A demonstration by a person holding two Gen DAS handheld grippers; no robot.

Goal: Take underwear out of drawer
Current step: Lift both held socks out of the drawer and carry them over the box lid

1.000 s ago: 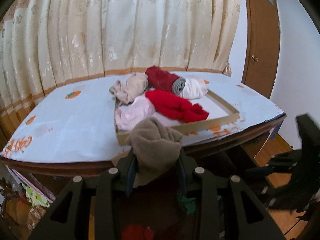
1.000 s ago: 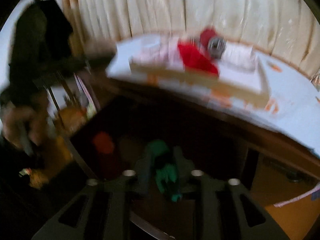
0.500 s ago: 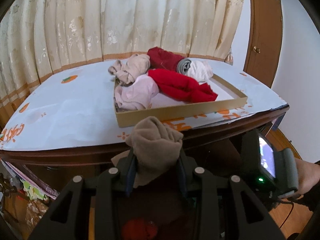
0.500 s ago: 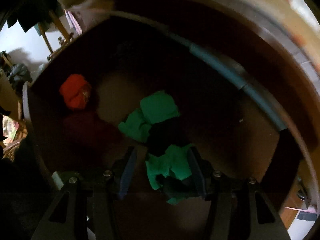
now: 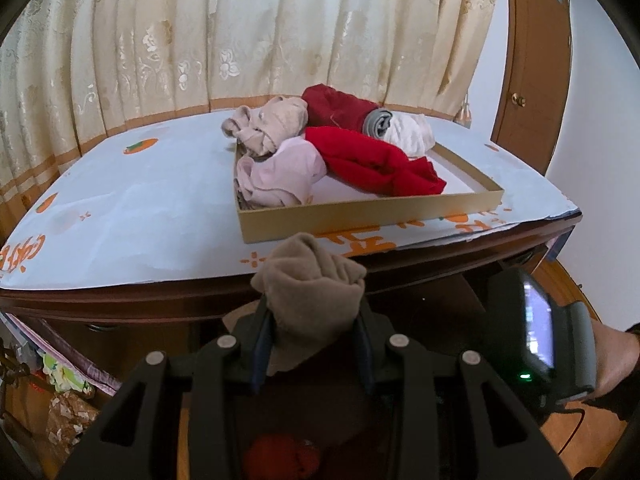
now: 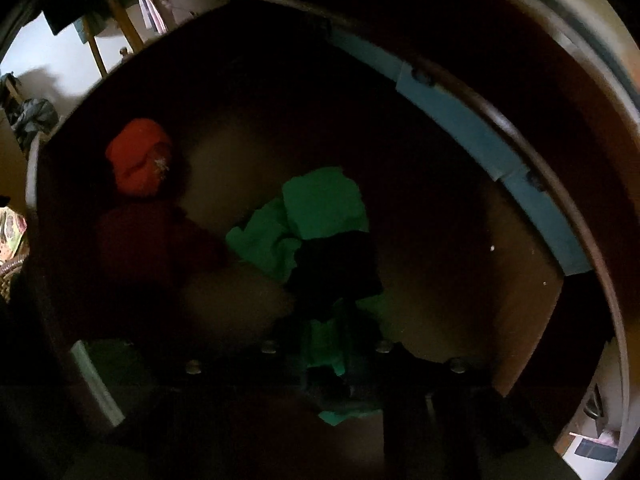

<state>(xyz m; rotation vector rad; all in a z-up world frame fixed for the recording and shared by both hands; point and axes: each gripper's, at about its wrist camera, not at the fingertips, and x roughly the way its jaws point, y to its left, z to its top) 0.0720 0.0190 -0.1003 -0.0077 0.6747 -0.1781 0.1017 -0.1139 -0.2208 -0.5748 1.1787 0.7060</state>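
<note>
So nearest to me the left gripper (image 5: pixel 314 334) has its fingers clamped on a bunched-up taupe piece of underwear (image 5: pixel 310 292), held up in front of the table edge (image 5: pixel 120 300), and the cloth bulges out above the fingers. Down in the dark drawer (image 6: pixel 440 300) the right gripper (image 6: pixel 326 354) points steeply down and its jaws have just been closing, now pinched on a green and black piece (image 6: pixel 320 344) that sits between them. It's really dim in there so I can't see the pads clearly. Just past that lies more green fabric (image 6: pixel 316 208), and off to the left an orange-red bundle (image 6: pixel 138 160) with a darker red one (image 6: pixel 152 240) right beside it.

Further back, on the table's light cloth with orange prints (image 5: pixel 120 200), sits a shallow cardboard tray (image 5: pixel 360 222) already holding a pale pink piece (image 5: pixel 280 176), a bright red one (image 5: pixel 376 164), a beige one (image 5: pixel 268 124) hanging over the far-left corner, a dark red roll (image 5: pixel 340 106) and a white one (image 5: pixel 412 134). Behind it all hangs a cream flowered curtain (image 5: pixel 240 32), with a wooden door (image 5: pixel 528 60) to the right
</note>
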